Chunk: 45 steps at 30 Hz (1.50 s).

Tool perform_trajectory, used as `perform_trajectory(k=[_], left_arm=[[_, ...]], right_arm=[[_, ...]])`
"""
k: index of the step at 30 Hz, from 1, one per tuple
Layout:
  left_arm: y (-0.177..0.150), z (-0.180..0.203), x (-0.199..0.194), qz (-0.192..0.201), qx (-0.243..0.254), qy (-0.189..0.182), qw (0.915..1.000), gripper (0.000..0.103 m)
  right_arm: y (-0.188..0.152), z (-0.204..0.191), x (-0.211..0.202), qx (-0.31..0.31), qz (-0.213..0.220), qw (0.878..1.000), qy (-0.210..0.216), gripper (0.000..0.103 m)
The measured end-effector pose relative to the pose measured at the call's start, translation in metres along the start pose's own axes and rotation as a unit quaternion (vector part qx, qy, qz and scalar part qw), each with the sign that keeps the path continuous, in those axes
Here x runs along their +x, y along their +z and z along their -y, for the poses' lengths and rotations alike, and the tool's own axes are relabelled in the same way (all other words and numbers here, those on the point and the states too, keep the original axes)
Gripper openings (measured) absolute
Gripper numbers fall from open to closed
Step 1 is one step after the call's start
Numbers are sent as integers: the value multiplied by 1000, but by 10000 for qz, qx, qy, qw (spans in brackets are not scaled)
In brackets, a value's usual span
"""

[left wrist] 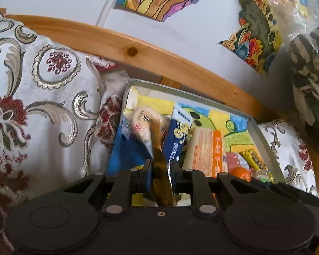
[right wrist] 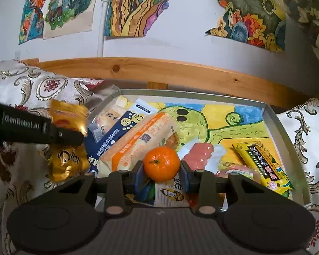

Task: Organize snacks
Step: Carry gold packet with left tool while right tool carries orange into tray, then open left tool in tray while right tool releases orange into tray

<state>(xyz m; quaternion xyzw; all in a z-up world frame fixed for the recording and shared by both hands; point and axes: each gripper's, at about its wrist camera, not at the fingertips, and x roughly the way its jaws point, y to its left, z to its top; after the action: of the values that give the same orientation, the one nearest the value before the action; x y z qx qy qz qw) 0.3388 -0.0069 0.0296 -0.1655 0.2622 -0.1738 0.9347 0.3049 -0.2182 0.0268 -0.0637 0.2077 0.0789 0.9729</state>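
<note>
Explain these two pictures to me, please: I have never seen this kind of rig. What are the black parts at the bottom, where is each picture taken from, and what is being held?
No robot here: a person holds a two-finger gripper in each hand, and a fisheye camera on each looks forward along its fingers. The black parts are the grippers themselves.

The left wrist view shows the left gripper shut on a gold snack packet. The right wrist view shows the right gripper closed around an orange, with the left gripper and its packet at the picture's left.

Both look into a grey tray lined with a child's drawing, holding an orange-and-white packet, a navy packet and a yellow bar. Patterned cushions flank it.
</note>
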Motion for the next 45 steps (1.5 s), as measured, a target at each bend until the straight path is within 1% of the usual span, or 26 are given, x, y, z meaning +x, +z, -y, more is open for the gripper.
perform_trajectory(k=[6,13,17,18,19,20,22,24,25,26,28,30,32,34,37,41,42,45], left_arm=[[1,-2,10,-60,33,-102,9999,18],[-1,-6,17,-73,58,-54,9999,18],[-3,-4,18,-77,117,25,9999,23],[-4,-4,18,-68,137,54,9999,26],[-4,-3,17,-66,159,81,9998,28],[-4,-3,17,-61,166,98,9998,33],[-5,-2,16,-57,177,152,9997,41],[-6,0,16,-54,185,245,9995,56],[-7,0,15,-47,190,291,9994,59],[-8,2,14,-33,209,322,9993,65],[-8,4,11,-3,257,345,9991,70],[-9,7,7,39,306,346,9989,81],[-9,10,1,131,313,430,9985,87],[-8,12,-6,250,297,466,9982,89],[-6,15,-16,367,242,500,9978,98],[-6,22,-31,492,261,576,9968,99],[-6,25,-35,509,282,612,9964,102],[-8,33,-48,656,345,757,9944,102]], right_arm=[[-3,-2,6,-42,-71,9999,-66,40],[-6,-5,9,-129,-52,9998,-106,40],[-6,-4,9,-116,-43,9999,-103,41],[-6,-4,9,-117,-40,9999,-107,42],[-6,-4,8,-120,-32,9999,-118,45],[-5,-4,7,-116,-20,9998,-133,49],[-5,-3,6,-82,-4,9999,-147,55],[-4,-1,4,-42,6,9999,-151,59],[-4,-1,4,-20,16,9999,-152,62],[-4,0,3,-2,32,9999,-147,64],[-2,0,0,29,72,9999,-153,68],[-1,1,-2,46,111,9998,-146,73],[1,3,-6,47,159,9997,-168,85],[1,4,-11,21,246,9995,-202,90],[5,5,-20,-32,375,9991,-212,98],[9,0,-35,-166,613,9976,-259,102],[10,-1,-40,-215,674,9971,-273,103],[11,-4,-50,-321,776,9961,-290,103]])
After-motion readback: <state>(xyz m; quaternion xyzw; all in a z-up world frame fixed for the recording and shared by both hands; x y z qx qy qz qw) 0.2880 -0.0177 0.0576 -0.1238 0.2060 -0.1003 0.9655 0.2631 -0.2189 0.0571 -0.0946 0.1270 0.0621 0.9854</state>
